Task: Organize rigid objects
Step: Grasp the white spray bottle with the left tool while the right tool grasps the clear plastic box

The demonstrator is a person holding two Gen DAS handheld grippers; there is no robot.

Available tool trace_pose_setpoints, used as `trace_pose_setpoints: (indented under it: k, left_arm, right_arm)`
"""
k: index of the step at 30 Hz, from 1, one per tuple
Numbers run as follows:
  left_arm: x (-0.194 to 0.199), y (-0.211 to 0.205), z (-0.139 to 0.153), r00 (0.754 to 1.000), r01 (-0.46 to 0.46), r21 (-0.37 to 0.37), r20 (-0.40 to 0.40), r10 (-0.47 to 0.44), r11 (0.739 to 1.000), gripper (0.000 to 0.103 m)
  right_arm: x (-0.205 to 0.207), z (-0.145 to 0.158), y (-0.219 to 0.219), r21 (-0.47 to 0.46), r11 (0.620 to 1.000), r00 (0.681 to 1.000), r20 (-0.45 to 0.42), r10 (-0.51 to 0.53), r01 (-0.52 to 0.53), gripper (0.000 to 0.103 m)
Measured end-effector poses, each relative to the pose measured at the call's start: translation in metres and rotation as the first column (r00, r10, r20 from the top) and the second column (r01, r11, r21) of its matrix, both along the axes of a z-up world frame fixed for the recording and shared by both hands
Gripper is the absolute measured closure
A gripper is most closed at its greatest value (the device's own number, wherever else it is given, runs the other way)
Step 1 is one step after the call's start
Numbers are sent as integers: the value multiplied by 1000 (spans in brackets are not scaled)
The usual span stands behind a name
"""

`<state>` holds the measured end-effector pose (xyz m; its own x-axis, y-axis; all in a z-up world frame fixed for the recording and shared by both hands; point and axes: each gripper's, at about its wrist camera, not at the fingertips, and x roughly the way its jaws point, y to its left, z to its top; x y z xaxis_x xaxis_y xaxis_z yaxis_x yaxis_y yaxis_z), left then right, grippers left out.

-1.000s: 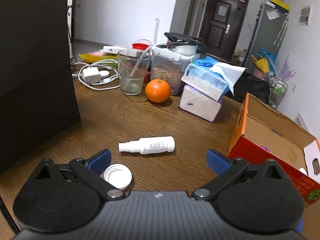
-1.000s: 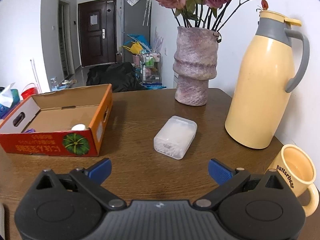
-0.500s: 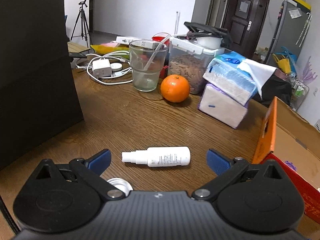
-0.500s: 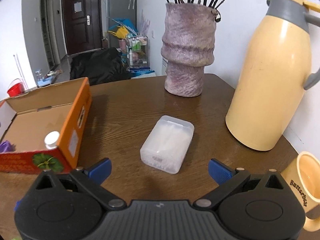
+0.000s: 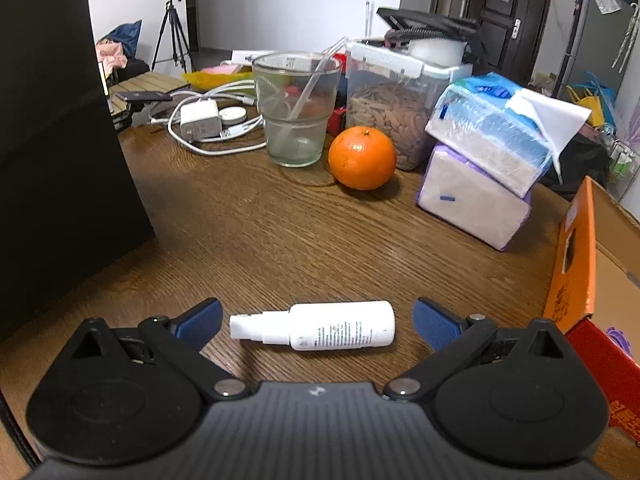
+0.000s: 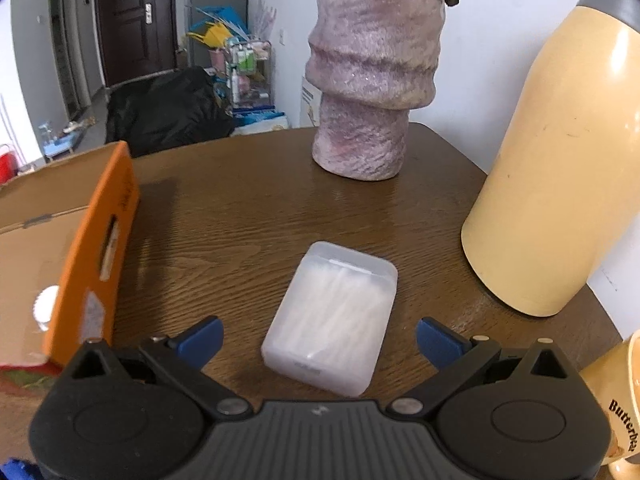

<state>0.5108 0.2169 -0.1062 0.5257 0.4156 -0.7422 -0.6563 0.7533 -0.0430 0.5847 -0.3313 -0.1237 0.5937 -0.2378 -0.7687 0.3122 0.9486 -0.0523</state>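
- Spray bottle (image 5: 320,326) lies on its side between your left gripper (image 5: 316,322) fingers, jaws spread wide, nothing held.
- Clear swab case (image 6: 332,320) lies flat between your right gripper (image 6: 320,338) fingers, also wide open, empty.
- Step looks like pre-grasp on both; next, lower and close across each item's narrow width, then carry to the orange box (image 6: 72,240) beside them.
- Bottle is round, may roll.
- Surface: wood table (image 5: 280,232); orange fruit (image 5: 362,158), tissue packs (image 5: 480,168), glass (image 5: 296,108) behind; vase (image 6: 372,72), thermos (image 6: 560,168) on the right. Cluttered room, dark door behind.
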Motion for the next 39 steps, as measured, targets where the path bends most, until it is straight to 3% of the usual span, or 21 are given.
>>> trace_pose_setpoints:
  k: [14, 31, 33, 39]
  left_arm:
    - [18, 3, -15, 997, -19, 14, -73, 20, 1000, 0]
    - [22, 10, -21, 994, -29, -27, -105, 26, 999, 5]
    - [22, 9, -20, 994, -22, -26, -106, 19, 999, 5]
    - [23, 9, -20, 994, -18, -26, -107, 16, 999, 5]
  right_arm:
    - [34, -14, -10, -6, 999, 997, -61, -52, 52, 0]
    - [42, -26, -16, -2, 998, 992, -108, -70, 70, 1]
    - [43, -26, -16, -5, 998, 992, -111, -65, 65, 5]
    - [39, -22, -16, 11, 998, 992, -108, -58, 60, 35]
